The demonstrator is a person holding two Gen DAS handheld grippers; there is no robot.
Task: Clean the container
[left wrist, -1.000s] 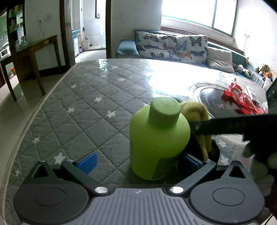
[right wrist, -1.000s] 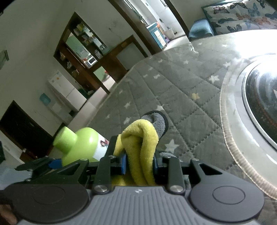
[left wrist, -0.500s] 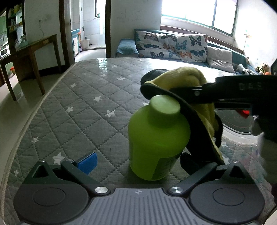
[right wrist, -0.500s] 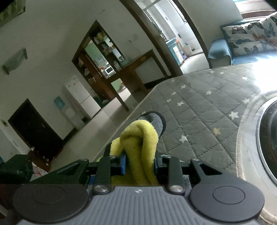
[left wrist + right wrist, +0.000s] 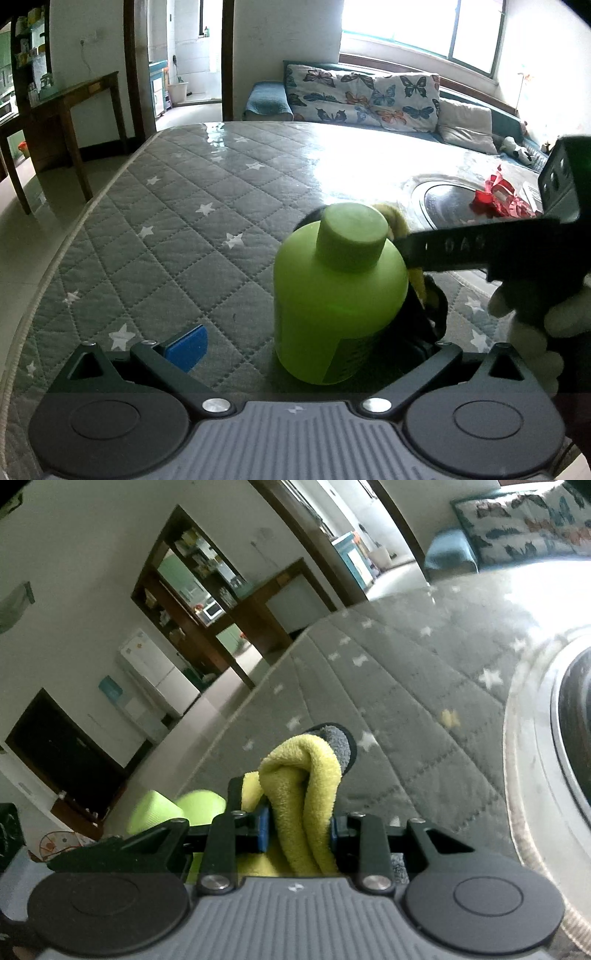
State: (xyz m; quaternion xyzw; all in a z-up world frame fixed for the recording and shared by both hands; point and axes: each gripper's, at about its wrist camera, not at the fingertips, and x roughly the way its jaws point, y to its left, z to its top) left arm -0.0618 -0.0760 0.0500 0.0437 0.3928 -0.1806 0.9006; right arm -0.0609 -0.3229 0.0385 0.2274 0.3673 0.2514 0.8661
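Note:
A lime-green bottle (image 5: 332, 295) with a wide cap (image 5: 352, 236) stands upright on the grey star-quilted table cover (image 5: 177, 236). It sits between the fingers of my left gripper (image 5: 303, 349), which is open. The left blue pad (image 5: 186, 347) is clear of the bottle, and the right pad is hidden behind it. My right gripper (image 5: 297, 827) is shut on a folded yellow cloth (image 5: 306, 775) with a grey edge. In the left wrist view the right gripper (image 5: 410, 254) holds the cloth (image 5: 393, 218) against the bottle's far right shoulder. The bottle (image 5: 199, 805) shows low left in the right wrist view.
A dark round inset (image 5: 447, 206) in the table lies to the right, with a red plastic thing (image 5: 498, 199) on it. The table's edge (image 5: 74, 236) runs along the left. A sofa with butterfly cushions (image 5: 362, 96) stands behind. A gloved hand (image 5: 528, 325) holds the right gripper.
Half a second ago the right gripper had lifted the cloth over the bottle's cap. It has now come back down to the bottle's right shoulder. The bottle and left gripper stayed put.

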